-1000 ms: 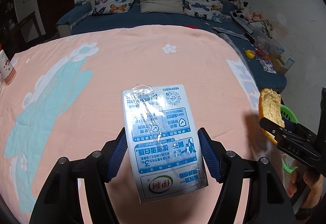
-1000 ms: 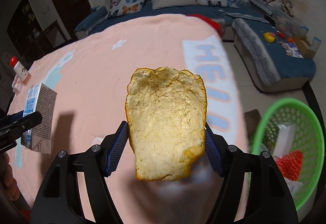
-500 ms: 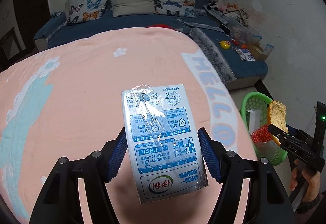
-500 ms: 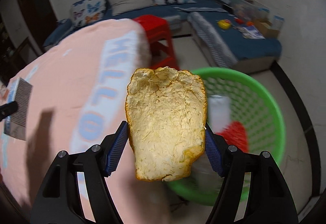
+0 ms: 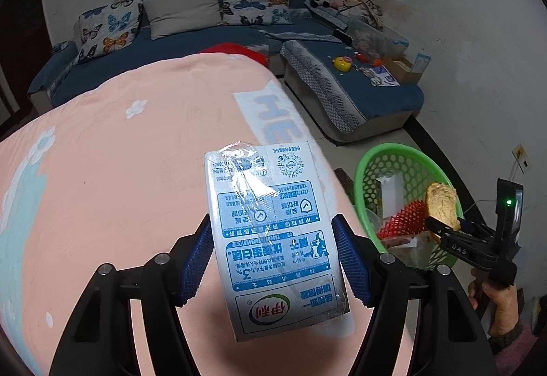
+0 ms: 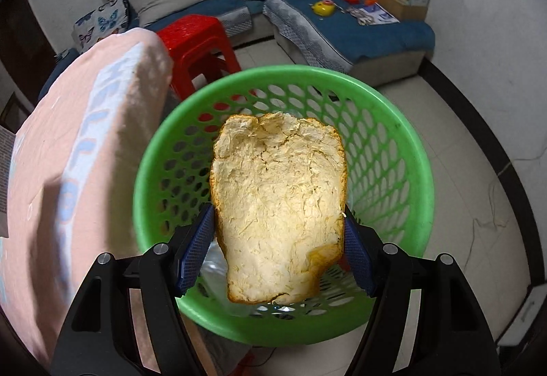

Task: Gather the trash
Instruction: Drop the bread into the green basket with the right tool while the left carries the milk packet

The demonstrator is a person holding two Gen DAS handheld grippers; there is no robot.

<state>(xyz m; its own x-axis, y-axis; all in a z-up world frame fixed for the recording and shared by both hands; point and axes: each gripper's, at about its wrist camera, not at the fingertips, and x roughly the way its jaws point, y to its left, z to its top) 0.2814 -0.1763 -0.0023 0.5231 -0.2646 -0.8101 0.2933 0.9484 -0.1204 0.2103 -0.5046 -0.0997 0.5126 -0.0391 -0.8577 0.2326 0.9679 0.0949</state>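
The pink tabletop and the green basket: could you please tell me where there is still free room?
The pink tabletop is bare from the flower print to the HELLO lettering. The green basket is open along its far wall, with room to drop the peel; its floor is crowded with a white box and red netting.

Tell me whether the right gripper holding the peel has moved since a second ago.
Yes. The right gripper carried the orange peel off the pink blanket to above the green plastic basket.
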